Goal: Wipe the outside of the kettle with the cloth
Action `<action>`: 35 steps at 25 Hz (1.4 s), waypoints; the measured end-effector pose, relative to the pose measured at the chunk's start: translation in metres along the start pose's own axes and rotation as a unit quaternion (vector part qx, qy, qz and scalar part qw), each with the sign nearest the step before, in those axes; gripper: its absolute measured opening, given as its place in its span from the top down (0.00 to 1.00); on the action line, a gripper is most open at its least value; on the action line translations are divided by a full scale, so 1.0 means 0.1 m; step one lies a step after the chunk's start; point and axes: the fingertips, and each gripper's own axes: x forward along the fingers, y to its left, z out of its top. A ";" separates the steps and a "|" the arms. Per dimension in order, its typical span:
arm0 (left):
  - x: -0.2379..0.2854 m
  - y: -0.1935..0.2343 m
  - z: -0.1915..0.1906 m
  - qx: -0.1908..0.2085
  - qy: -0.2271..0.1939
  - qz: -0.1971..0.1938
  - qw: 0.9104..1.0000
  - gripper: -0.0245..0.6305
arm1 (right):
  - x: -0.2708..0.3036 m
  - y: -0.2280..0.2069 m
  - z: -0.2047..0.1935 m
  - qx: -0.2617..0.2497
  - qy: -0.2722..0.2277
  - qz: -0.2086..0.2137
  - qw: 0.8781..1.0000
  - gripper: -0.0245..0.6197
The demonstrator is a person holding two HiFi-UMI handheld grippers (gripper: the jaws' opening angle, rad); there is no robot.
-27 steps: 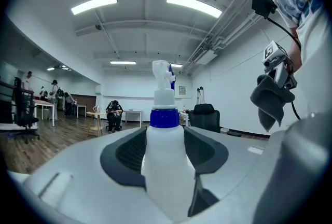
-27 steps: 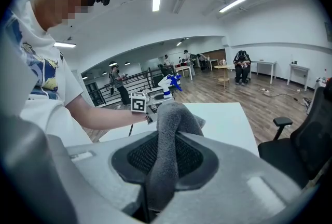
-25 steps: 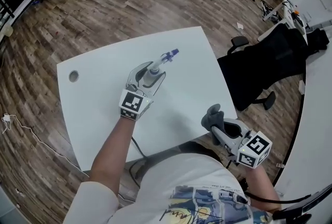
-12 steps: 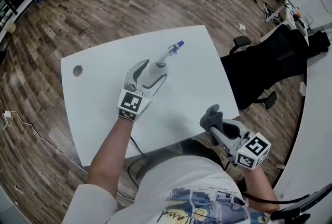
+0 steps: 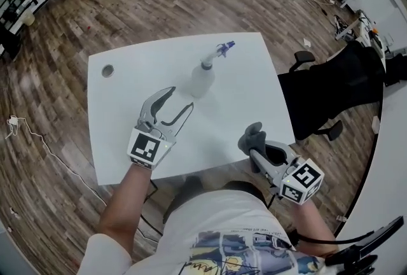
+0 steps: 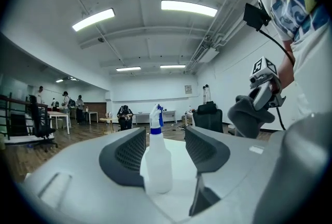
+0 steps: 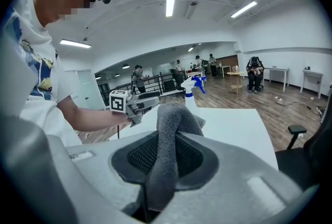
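Left gripper (image 5: 182,97) is out over the white table (image 5: 121,108), levelled at the bottle (image 5: 201,81). Its jaws are wide apart and closing, with nothing between them. In the head view the bottle stands just past the tips, clear of both pads. In the left gripper view it shows dead centre in the gap, farther along the tabletop. It's upright, pale plastic, with a blue spray head (image 5: 226,47) aimed toward the table's far right corner.

Over to the right gripper (image 5: 257,151), down by the table's near edge on the person's right, tipped downward. Its jaws are clamped on the cloth (image 5: 253,137), a thick grey one. The right gripper view has it pinched between the dark pads, a fold bulging up above them and a tail hanging below. Cloth and bottle are well apart, and the bare tabletop lies between them.

Each gripper carries its marker cube at the back end, the left one (image 5: 145,148) over the table's near edge and the right one (image 5: 300,181) off the table beside the person's white shirt. A round hole (image 5: 107,70) sits near the table's far left corner. A black chair (image 5: 343,89) stands off the right side on the wood floor (image 5: 146,0). The gripper views show a long room with strip lights overhead and people at tables far back.
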 end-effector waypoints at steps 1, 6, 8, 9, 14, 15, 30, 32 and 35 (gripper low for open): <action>-0.11 -0.06 0.09 0.006 -0.010 -0.001 1.000 0.60 | 0.00 0.03 0.03 -0.007 -0.006 0.005 1.000 0.84; -0.57 -0.49 0.36 -0.002 0.004 0.014 1.000 0.82 | -0.10 0.15 0.07 -0.032 -0.031 0.026 0.999 0.84; -0.68 -0.76 0.42 -0.028 0.026 0.015 0.999 0.96 | -0.19 0.19 0.04 -0.043 -0.039 0.035 0.998 0.84; -0.72 -0.93 0.44 -0.039 0.033 0.006 0.999 0.96 | -0.24 0.21 0.03 -0.051 -0.043 0.039 0.997 0.84; -0.92 -1.74 0.28 -0.090 0.068 -0.044 0.993 0.96 | -0.52 0.42 -0.17 -0.093 -0.057 0.064 0.992 0.84; -0.95 -1.87 0.28 -0.101 0.072 -0.046 0.991 0.96 | -0.58 0.46 -0.22 -0.099 -0.059 0.067 0.991 0.84; -1.47 -3.28 0.34 -0.118 0.120 -0.039 0.985 0.96 | -1.25 1.00 -0.76 -0.141 -0.070 0.118 0.981 0.85; -1.49 -3.41 0.33 -0.123 0.122 -0.046 0.984 0.96 | -1.33 1.03 -0.81 -0.138 -0.070 0.116 0.981 0.85; -1.50 -3.55 0.31 -0.133 0.119 -0.057 0.982 0.96 | -1.44 1.06 -0.88 -0.135 -0.072 0.114 0.982 0.85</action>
